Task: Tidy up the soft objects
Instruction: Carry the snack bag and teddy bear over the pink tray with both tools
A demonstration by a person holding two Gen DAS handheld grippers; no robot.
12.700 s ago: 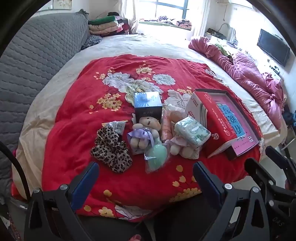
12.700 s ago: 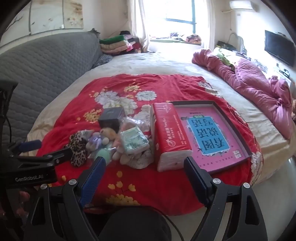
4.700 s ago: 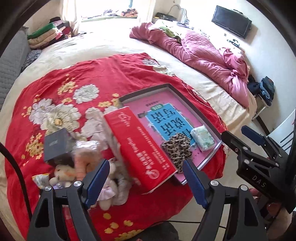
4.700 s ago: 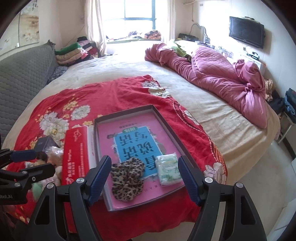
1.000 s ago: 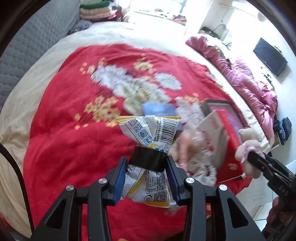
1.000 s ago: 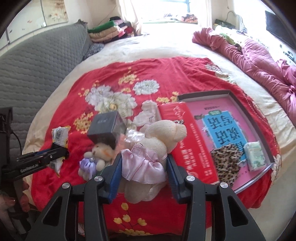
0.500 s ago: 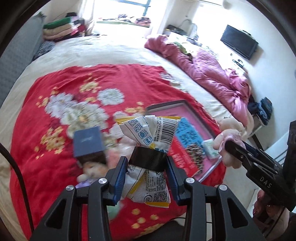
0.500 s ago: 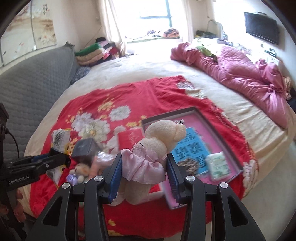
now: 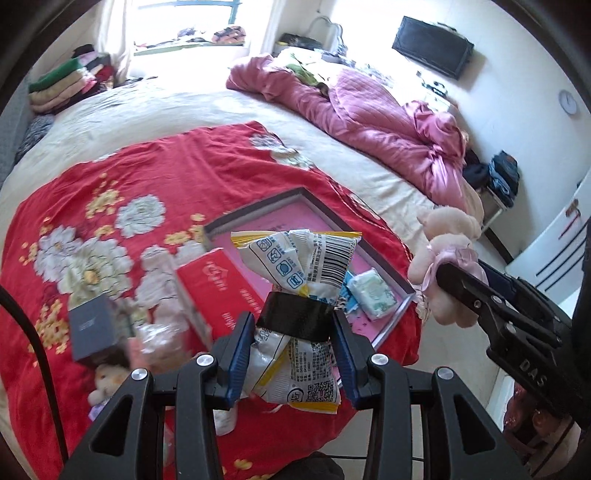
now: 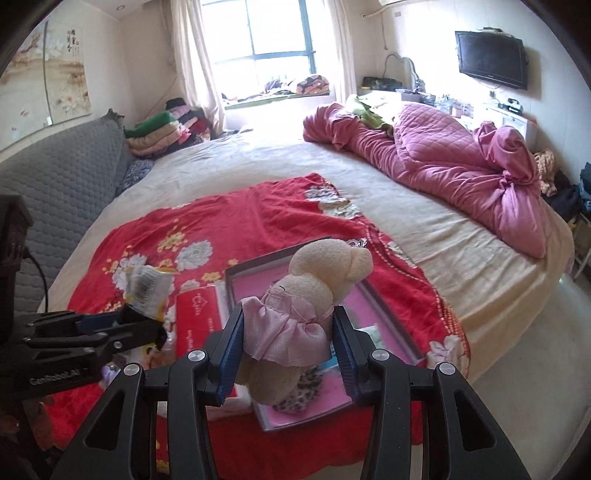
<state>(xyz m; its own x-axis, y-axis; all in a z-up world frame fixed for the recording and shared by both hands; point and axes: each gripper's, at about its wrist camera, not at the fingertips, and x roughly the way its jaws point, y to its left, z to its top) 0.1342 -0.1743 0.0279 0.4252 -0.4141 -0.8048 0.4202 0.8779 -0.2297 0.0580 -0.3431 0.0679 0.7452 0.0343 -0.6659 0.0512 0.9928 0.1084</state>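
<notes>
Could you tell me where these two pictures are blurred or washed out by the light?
Left wrist view: the dark box and small toys at lower left are smeared, while the snack packet in the claw is sharp. Right wrist view: the window is blown out, and the packet is blurred.

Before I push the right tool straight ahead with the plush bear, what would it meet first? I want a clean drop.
Probably the pink tray, near the leopard-print cloth lying inside it; depth is hard to judge.
</notes>
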